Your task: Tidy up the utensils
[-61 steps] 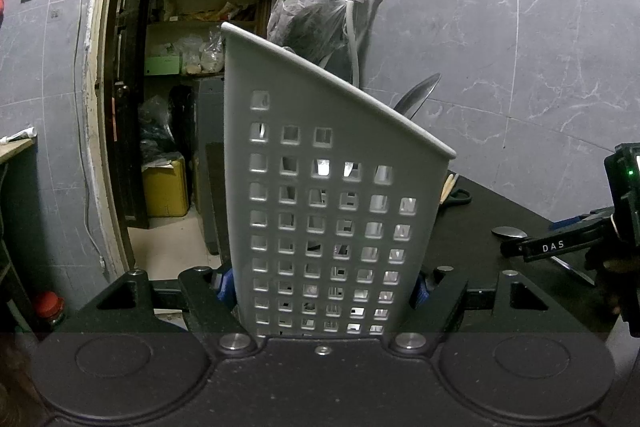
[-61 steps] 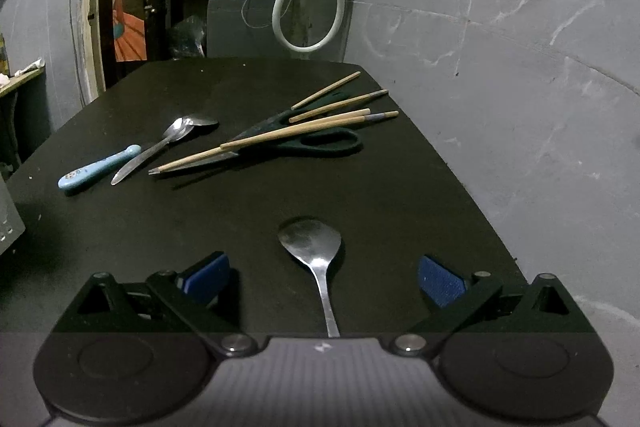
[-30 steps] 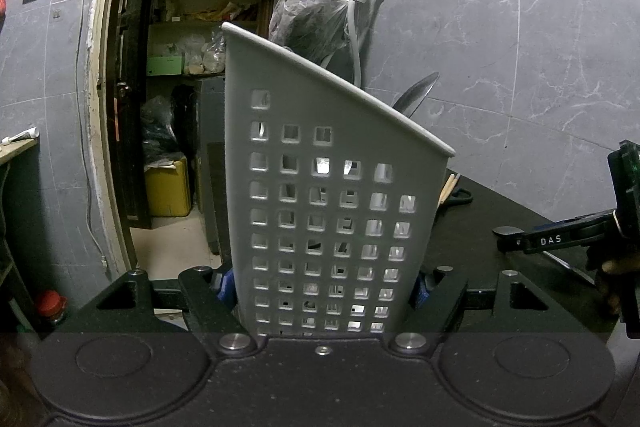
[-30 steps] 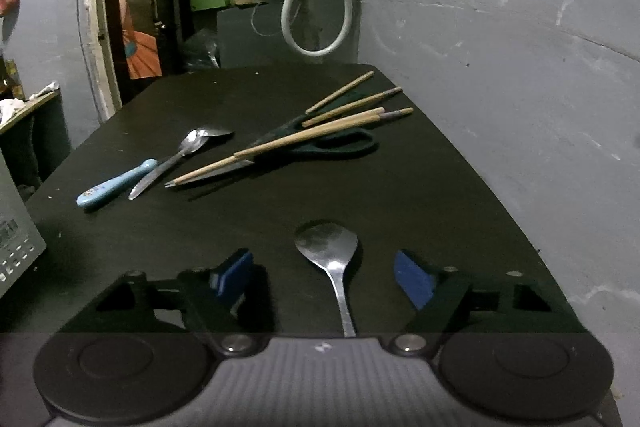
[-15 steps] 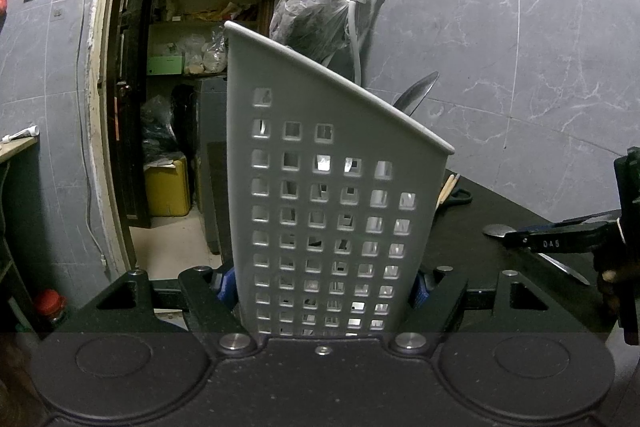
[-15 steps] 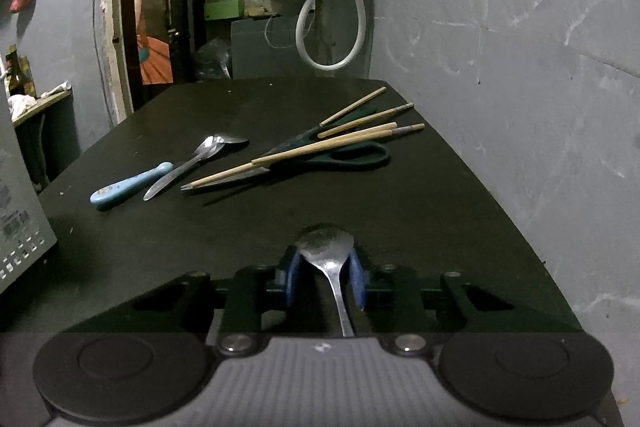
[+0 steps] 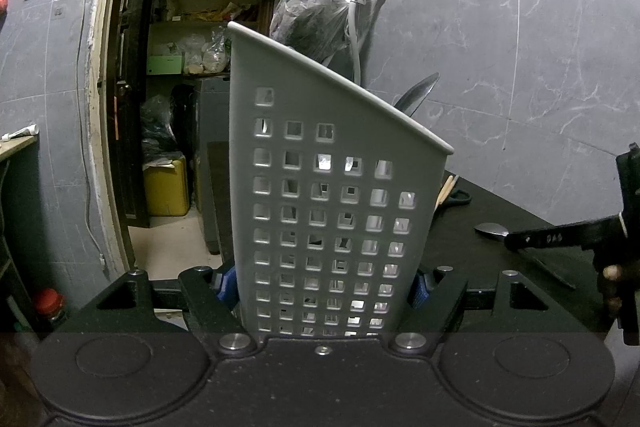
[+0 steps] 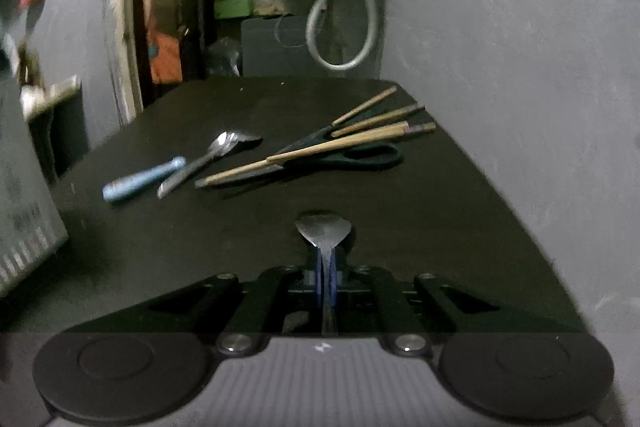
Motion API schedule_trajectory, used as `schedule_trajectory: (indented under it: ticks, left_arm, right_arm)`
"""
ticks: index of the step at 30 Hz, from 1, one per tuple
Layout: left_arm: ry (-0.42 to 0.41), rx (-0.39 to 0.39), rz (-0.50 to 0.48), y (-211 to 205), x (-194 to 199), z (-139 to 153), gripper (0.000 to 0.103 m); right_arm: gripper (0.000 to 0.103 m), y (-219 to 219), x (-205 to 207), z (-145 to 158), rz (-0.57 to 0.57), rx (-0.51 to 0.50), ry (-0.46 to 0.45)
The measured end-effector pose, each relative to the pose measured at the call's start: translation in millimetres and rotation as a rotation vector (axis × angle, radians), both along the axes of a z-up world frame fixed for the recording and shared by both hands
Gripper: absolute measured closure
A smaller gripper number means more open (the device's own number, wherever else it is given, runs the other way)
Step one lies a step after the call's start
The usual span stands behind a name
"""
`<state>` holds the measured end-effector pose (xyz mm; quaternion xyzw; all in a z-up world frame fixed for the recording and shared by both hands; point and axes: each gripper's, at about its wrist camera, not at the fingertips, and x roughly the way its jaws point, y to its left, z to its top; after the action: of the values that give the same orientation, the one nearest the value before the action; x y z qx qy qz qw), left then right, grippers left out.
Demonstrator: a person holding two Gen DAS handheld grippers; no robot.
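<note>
- Your right claw [image 8: 326, 277]: pads together, clamped on the neck of one steel spoon [image 8: 323, 227]. The jaws have just been closing on it. The bowl sticks out ahead, low over the black table [image 8: 440, 227]; whether it has left the surface you cannot tell.
- Your left claw [image 7: 324, 285]: clamped on both sides of one grey holder [image 7: 320, 187] with square holes, held upright at the table's near left end.
- In the holder: one utensil [image 7: 418, 93], its metal tip showing above the rim. Anything else inside is hidden.
- On the table, beyond the held spoon: one more spoon [image 8: 212, 155]; just left of it, one blue-handled piece [image 8: 142, 179], head not clear.
- Right of those: one pair of dark scissors [image 8: 352, 155] with chopsticks [image 8: 332, 145] lying across them; about four, the count is not certain.
- Progress, as judged: early. One piece housed, one in your grip, the rest loose.
- Left for you: the held spoon, the second spoon, the blue-handled piece, the scissors and the chopsticks, all into the holder.
</note>
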<state>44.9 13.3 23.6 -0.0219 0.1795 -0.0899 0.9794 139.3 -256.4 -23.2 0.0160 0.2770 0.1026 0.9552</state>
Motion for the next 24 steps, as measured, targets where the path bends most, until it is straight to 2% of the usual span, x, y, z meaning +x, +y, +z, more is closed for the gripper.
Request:
schedule_trajectory:
  ticks: [3,7,10,14,15,18,20,24]
  left_arm:
    - [-0.001,-0.001,0.0,0,0,0,0.026]
    - [0.0,0.0,0.001,0,0,0,0.026]
    - [0.0,0.0,0.001,0,0,0,0.026]
    - [-0.001,-0.001,0.001,0,0,0,0.026]
    - [-0.001,-0.001,0.0,0,0,0,0.026]
    - [-0.001,-0.003,-0.001,1,0,0,0.026]
    - [0.0,-0.004,-0.002,0,0,0,0.026]
    - [-0.001,-0.005,-0.002,0,-1,0,0.026]
  right_arm:
    - [0.099,-20,2,-2,-0.006,0.149,0.028]
    - [0.099,-32,-1,-4,-0.016,0.235,0.042]
    - [0.099,-24,-7,-3,-0.013,0.175,0.024]
    - [0.099,8,-14,1,0.015,-0.068,-0.018]
    - [0.099,13,-14,1,0.029,-0.096,-0.02]
    - [0.097,19,-9,3,0.049,-0.094,-0.004]
    - [0.088,15,-3,4,0.044,-0.048,0.012]
    - [0.086,10,7,4,0.056,-0.017,0.027]
